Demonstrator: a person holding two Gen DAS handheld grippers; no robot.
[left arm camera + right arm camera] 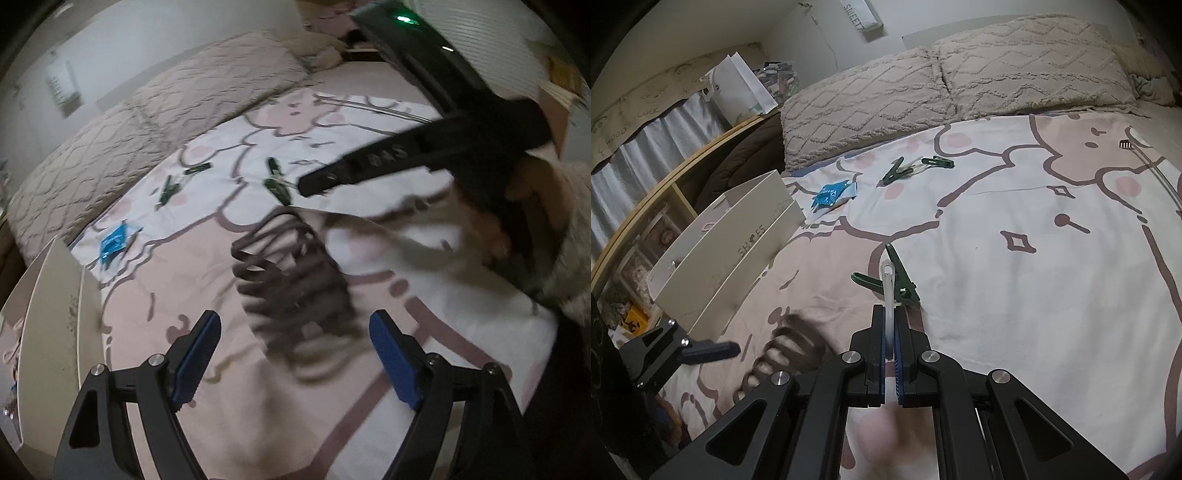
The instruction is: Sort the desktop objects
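Note:
A dark coiled cord (295, 280) lies blurred on the pink-and-white duvet (177, 288), just ahead of my left gripper (295, 321). That gripper is open, its blue pads (199, 354) clear of the coil. In the right wrist view the same coiled cord (790, 347) sits beside the left gripper's finger (709, 350). My right gripper (889, 312) is shut on a thin white plastic strip (888, 291) that carries two green clothes pegs (901, 282). The right gripper (369, 162) also shows from the left wrist, its tip by those green pegs (277, 182).
A white open box (738, 258) stands at the bed's left edge. A blue packet (831, 194) and more green pegs (916, 166) lie further up the duvet. Two beige pillows (997, 74) line the head. A small dark comb (1125, 144) is at far right.

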